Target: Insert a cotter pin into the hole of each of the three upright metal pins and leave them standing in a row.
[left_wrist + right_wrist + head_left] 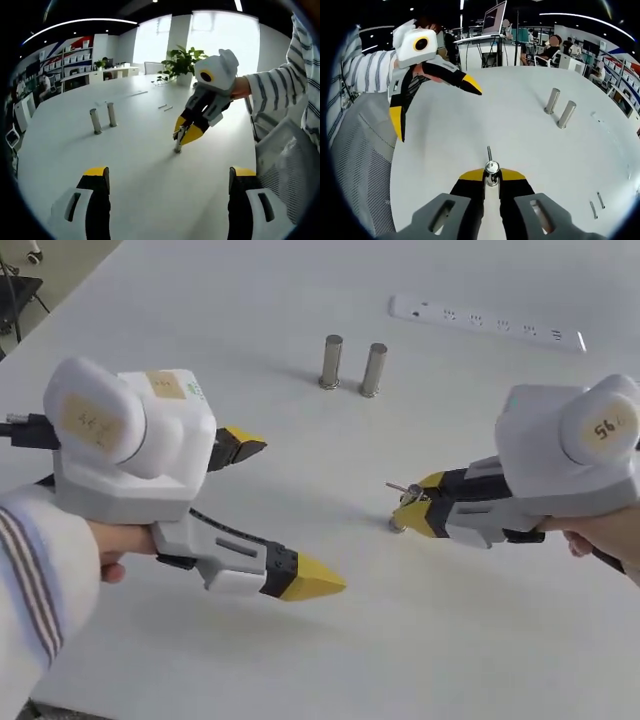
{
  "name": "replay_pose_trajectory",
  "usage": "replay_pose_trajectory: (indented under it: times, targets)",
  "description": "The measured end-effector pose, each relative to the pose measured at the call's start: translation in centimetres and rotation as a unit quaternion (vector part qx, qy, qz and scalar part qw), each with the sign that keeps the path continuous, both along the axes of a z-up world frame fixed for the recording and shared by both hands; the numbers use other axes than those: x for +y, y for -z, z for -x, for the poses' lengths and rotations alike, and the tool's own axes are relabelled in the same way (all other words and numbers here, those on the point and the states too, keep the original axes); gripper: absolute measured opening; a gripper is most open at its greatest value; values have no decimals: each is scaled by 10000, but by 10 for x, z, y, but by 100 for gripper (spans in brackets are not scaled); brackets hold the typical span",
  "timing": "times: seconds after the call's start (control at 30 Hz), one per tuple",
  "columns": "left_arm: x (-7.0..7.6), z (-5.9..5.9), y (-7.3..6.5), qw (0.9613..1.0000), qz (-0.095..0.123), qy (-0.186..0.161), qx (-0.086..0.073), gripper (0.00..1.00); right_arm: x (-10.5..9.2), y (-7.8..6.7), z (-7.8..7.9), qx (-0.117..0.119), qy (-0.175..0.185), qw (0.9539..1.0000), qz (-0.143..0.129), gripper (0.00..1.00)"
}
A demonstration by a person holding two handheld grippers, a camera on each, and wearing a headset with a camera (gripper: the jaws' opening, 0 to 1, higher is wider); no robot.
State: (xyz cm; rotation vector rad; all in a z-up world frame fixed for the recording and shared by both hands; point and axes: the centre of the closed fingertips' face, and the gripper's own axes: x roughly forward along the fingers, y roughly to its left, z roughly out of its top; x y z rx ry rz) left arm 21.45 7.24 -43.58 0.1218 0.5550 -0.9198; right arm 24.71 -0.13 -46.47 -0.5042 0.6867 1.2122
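Observation:
Two upright metal pins (pixel 331 362) (pixel 373 370) stand side by side at the back of the white table, also seen from the left gripper (pixel 95 121) (pixel 112 114) and from the right gripper (pixel 552 101) (pixel 567 114). A third metal pin (pixel 399 520) (pixel 178 145) (pixel 492 167) stands nearer, and my right gripper (pixel 415 505) (pixel 492 175) (pixel 182 135) is shut on its upper part. A thin cotter pin (pixel 397 487) (pixel 489 151) sticks out beyond its top. My left gripper (pixel 280 515) (pixel 169 175) (pixel 435 107) hovers open to the left, holding nothing.
A white power strip (pixel 485 322) lies at the far right of the table (pixel 330 640). Loose cotter pins (pixel 165 107) (pixel 596 205) lie on the tabletop beyond the third pin. Office desks, a plant and seated people are in the background.

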Motion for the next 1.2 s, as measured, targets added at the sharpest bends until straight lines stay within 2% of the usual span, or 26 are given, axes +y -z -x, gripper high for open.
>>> replay_pose_trajectory:
  times: [0.03, 0.1, 0.2, 0.3, 0.5, 0.7, 0.77, 1.2]
  targets:
    - [2, -1, -1, 10000, 5, -20, -9, 99, 0, 0, -2, 16, 81, 10000, 31, 4]
    - [6, -2, -2, 10000, 14, -66, -29, 99, 2, -1, -4, -60, 26, 9999, 92, 4]
    - [13, -4, -3, 9999, 16, -135, -38, 99, 9, -7, -6, -131, -41, 9999, 45, 4]
    - [20, -5, -3, 9998, -1, -215, -47, 99, 23, -14, -10, -247, -191, 9995, -22, 4]
    - [34, -5, -4, 9993, 6, -377, -56, 99, 49, -15, -22, -327, -416, 9985, -99, 4]
    - [44, -7, -3, 9986, -10, -524, -37, 99, 71, -15, -25, -355, -555, 9978, -90, 4]
    - [46, -7, -3, 9984, -4, -563, -38, 99, 76, -13, -30, -307, -520, 9981, -114, 4]
    - [49, -4, -1, 9983, -19, -576, 18, 99, 93, -6, -25, -257, -622, 9977, -69, 4]
